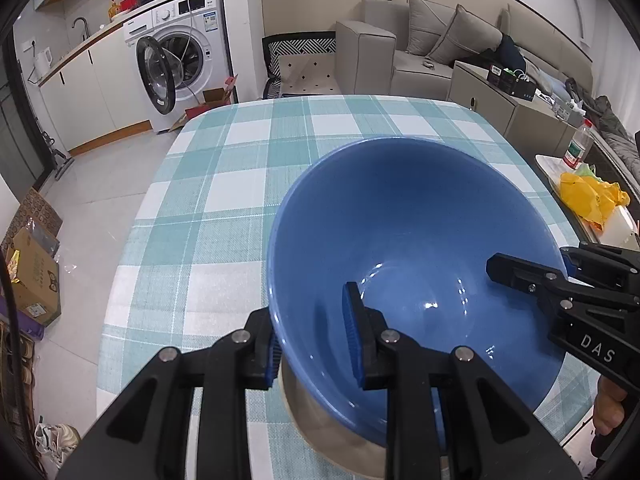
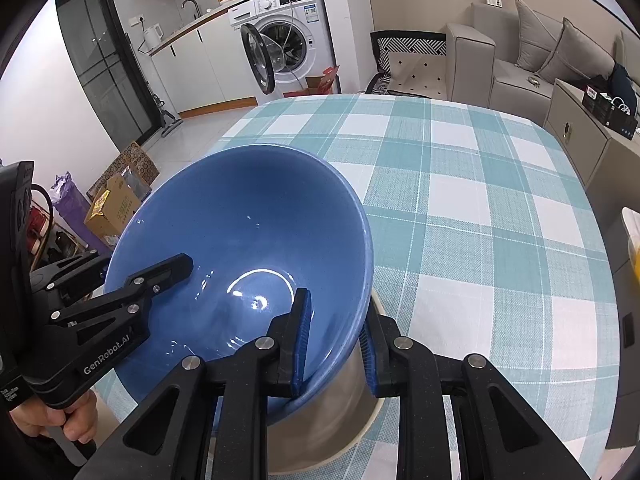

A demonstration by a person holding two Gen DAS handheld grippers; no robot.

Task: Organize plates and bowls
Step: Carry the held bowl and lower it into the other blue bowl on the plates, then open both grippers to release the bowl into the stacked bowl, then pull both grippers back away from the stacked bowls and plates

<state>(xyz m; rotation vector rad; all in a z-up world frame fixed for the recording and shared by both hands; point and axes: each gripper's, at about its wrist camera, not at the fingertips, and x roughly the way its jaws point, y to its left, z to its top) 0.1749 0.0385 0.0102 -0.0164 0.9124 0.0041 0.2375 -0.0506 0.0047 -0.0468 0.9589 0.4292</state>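
Checked tablecloth [image 1: 224, 184], blue bowl [image 1: 420, 216] over a pale dish [image 2: 332, 412].
Left gripper [image 1: 316, 344] and right gripper [image 2: 336, 344] each clamp its rim; glazed, probably slick, breakable; 2 opposite rim holds suit.

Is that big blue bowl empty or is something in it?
Empty: the blue bowl shows only bare glazed inside with light glints, apart from gripper fingers over its rim.

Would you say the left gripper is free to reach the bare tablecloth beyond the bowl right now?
Probably not: the left gripper is shut on the blue bowl's rim, as is the right gripper; the tablecloth itself lies open.
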